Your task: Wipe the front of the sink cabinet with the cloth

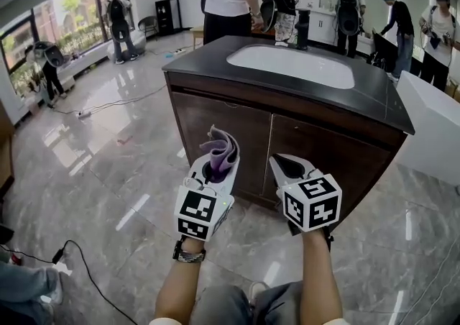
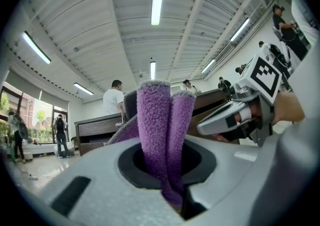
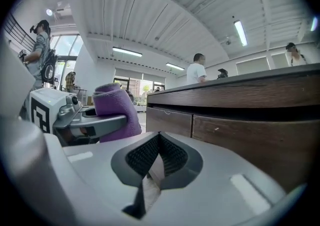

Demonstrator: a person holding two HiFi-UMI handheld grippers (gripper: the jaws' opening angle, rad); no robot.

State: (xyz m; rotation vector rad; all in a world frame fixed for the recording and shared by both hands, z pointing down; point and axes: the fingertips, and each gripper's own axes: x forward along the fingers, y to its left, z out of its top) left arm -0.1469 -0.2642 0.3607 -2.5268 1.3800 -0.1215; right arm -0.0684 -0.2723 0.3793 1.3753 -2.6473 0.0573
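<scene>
A dark brown sink cabinet (image 1: 287, 140) with a black top and a white basin (image 1: 293, 63) stands in front of me; its two doors face me. My left gripper (image 1: 218, 159) is shut on a purple cloth (image 1: 221, 149), which sticks up out of its jaws (image 2: 162, 130) just short of the left door. My right gripper (image 1: 286, 165) is beside it, shut with nothing in it, its jaws meeting at the tip (image 3: 158, 137). Close on the right in the right gripper view rises the cabinet front (image 3: 240, 115), and the cloth (image 3: 116, 110) shows at the left.
Several people stand behind the cabinet and along the windows at the left. A cable (image 1: 86, 266) runs over the glossy marble floor at the lower left. A white block (image 1: 431, 126) stands to the cabinet's right.
</scene>
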